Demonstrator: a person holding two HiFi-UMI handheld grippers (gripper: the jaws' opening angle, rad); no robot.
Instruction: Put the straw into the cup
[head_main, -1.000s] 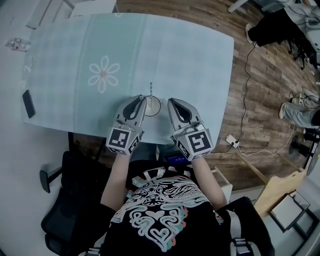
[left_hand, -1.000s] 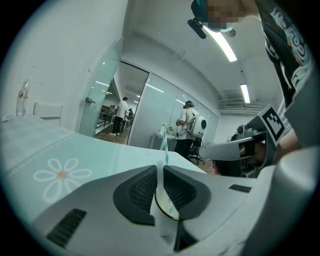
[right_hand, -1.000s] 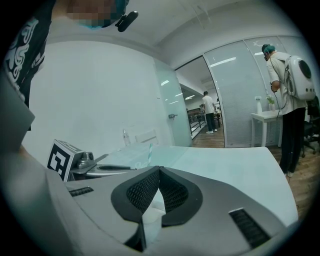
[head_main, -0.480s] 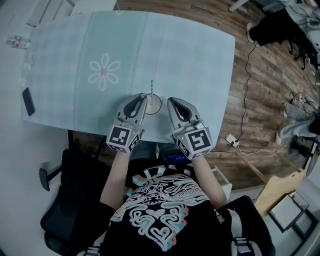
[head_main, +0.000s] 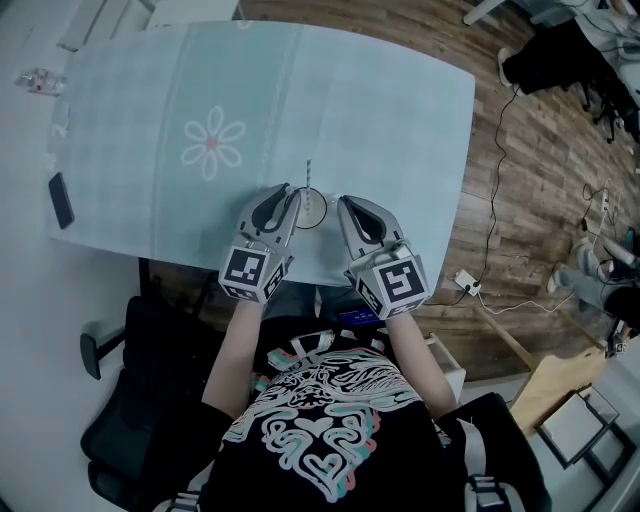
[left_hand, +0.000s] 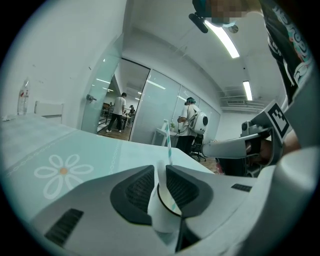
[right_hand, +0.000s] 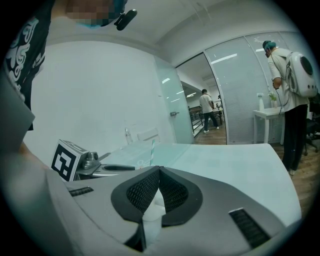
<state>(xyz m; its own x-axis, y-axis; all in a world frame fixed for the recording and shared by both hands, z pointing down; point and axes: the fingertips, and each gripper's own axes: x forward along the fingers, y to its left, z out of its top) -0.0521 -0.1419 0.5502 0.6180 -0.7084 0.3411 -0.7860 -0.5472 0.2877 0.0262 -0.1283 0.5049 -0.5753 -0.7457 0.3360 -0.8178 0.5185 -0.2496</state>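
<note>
Pale teal checked cloth covers the table (head_main: 400, 120), with a white flower print (head_main: 211, 143) left of centre. A white paper cup (left_hand: 160, 215) stands near the table's near edge, in front of the person and between the two grippers. The striped teal-and-white straw (left_hand: 168, 146) is in the cup. Its lower end is down inside and its long axis is close to upright. Its free top end points upward and, in the head view, leans slightly toward the far side of the table. The left gripper (left_hand: 161, 169) pinches the cup's wall near the rim between its dark ribbed pads, the straw rising just behind them. The right gripper (right_hand: 159, 170) sits just to the right of the cup with its jaws pressed together tip to tip. A pale shape shows in the gap below the tips, but I cannot tell what it is. A black phone (head_main: 62, 200) lies at the table's left edge, and a clear bottle (head_main: 38, 79) is at the far left corner, both well apart from the cup.
</note>
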